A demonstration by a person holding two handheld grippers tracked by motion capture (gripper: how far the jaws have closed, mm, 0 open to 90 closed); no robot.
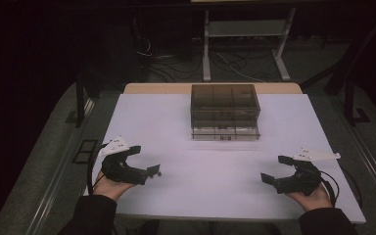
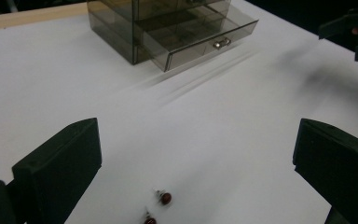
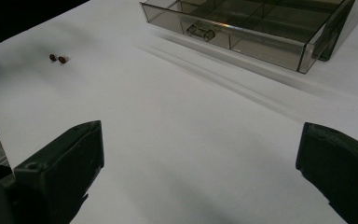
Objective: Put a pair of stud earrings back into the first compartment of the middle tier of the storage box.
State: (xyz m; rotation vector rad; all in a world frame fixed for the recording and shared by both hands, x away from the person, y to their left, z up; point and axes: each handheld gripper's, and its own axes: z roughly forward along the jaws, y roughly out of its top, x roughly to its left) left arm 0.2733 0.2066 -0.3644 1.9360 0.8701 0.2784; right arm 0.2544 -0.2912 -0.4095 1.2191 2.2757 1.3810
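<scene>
Smoked clear plastic forms the drawer box (image 1: 225, 111) we find at the far middle of the white table (image 1: 215, 196) in the high view, its bottom drawer pulled part way out toward us. We hold the left gripper (image 1: 146, 160) at the near left and the right gripper (image 1: 272, 169) at the near right, both jaws spread and holding nothing.

Left gripper view: two small red earrings (image 2: 158, 209) lie on the sheet between our wide jaws, just ahead of them, touching neither. We count two pieces, close together but apart. The open drawer (image 2: 200, 35) sits well beyond, with one metal handle (image 2: 221, 43).

Right gripper view: the same two earrings (image 3: 59, 58) show far off, and the drawer's dividers mark several compartments, all seemingly empty; the jaws stand wide over bare sheet.

We judge the step in hand to be the left gripper's pick. Advice: lower straight down, centre one earring between the pads, close gently on the bead rather than the post, and leave the second undisturbed
</scene>
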